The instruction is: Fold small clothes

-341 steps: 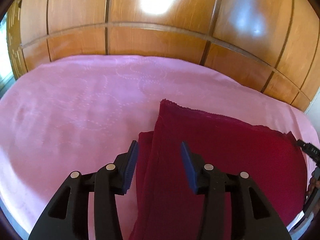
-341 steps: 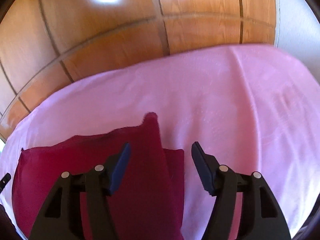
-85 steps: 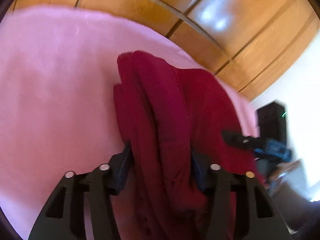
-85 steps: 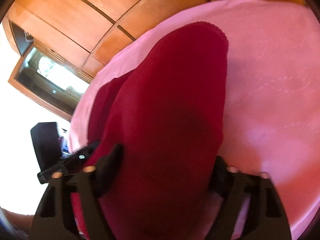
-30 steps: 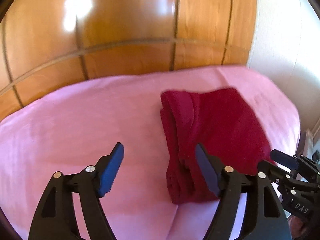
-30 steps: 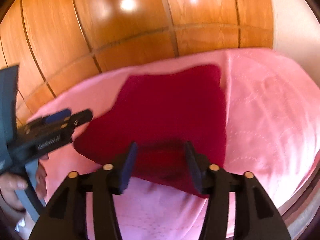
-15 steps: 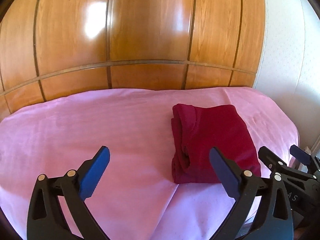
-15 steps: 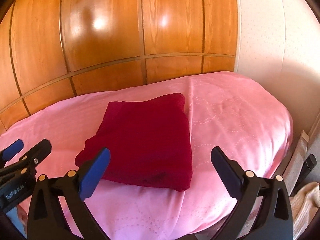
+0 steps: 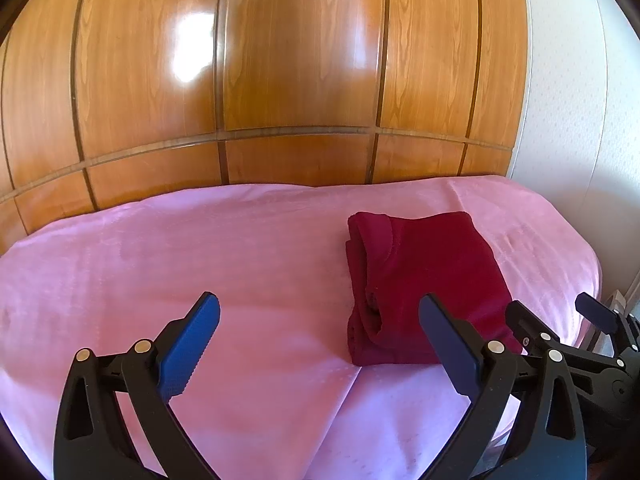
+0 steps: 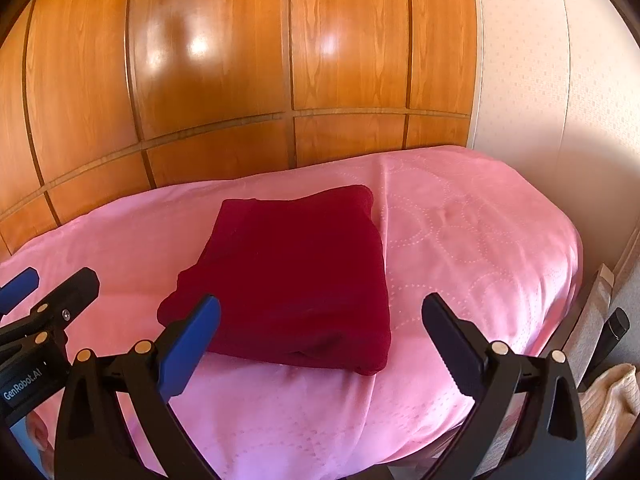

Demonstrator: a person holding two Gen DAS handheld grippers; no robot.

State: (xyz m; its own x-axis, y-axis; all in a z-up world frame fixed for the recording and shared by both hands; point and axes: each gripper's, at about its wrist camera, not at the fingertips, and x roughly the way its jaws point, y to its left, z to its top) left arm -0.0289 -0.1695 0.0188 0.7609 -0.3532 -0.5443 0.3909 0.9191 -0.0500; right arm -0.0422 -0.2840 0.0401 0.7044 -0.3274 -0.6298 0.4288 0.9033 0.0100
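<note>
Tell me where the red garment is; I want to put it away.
Folded on the pink bedspread, the red garment lies near the bed's right end, below the wooden panels.

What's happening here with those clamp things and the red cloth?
A person is folding small clothes using two hand-held grippers. The dark red garment lies folded in a neat rectangle on the pink bedcover. The left gripper and the right gripper are both wide open, holding nothing and clear of the cloth.

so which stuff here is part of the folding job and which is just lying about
Part of the job:
- folded dark red knit garment
- left gripper, open
- right gripper, open

Just there:
- pink patterned bedspread
- glossy wooden panelled wardrobe
- cream knitted cloth
</note>
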